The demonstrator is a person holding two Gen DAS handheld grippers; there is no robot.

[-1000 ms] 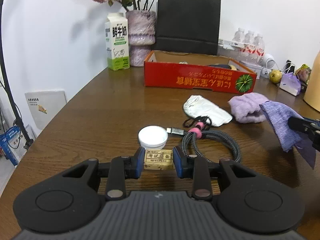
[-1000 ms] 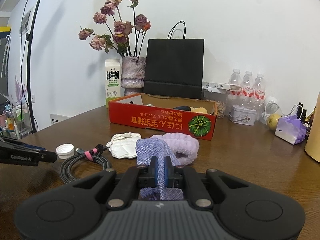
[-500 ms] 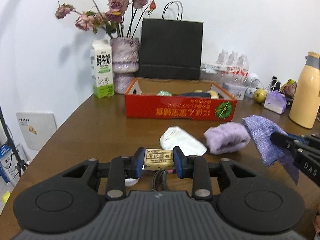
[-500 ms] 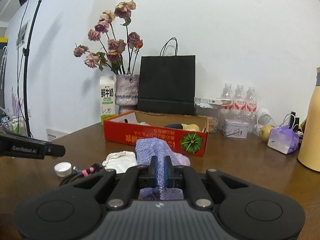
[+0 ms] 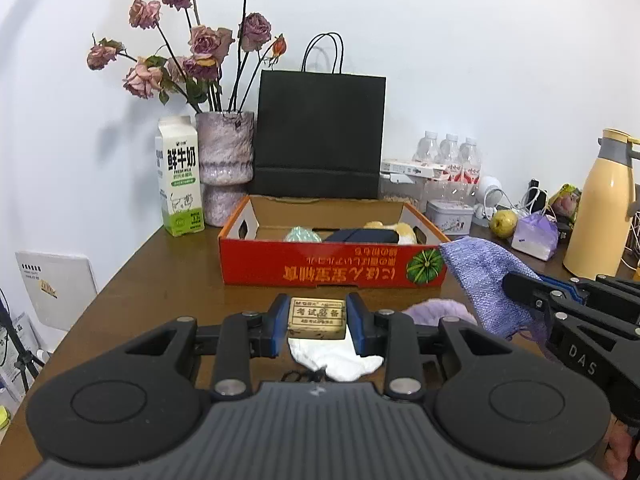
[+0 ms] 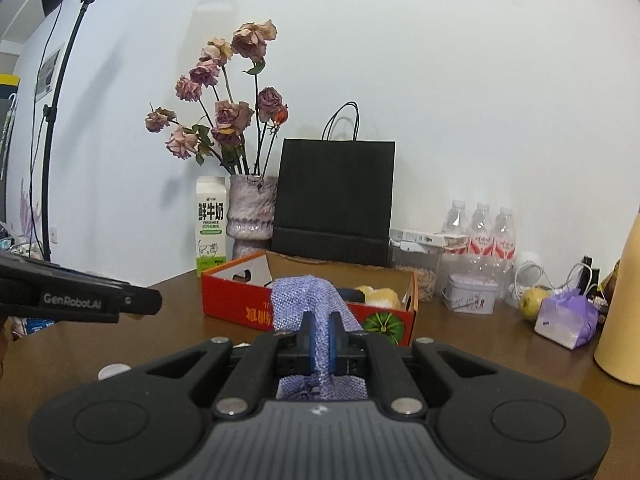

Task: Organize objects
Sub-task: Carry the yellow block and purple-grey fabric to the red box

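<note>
Lifted off the brown wooden table (image 5: 132, 292) within the last second, the left gripper (image 5: 317, 317) clamped a small tan labelled eraser block (image 5: 317, 317) and the right gripper (image 6: 320, 338) pinched a purple knitted cloth (image 6: 308, 296), both nearing the red cardboard box (image 5: 320, 266), apparently for drop-off.

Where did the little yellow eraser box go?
In the left wrist view the eraser box is clamped in the left gripper, held up in front of the red cardboard box, above the white cloth.
</note>
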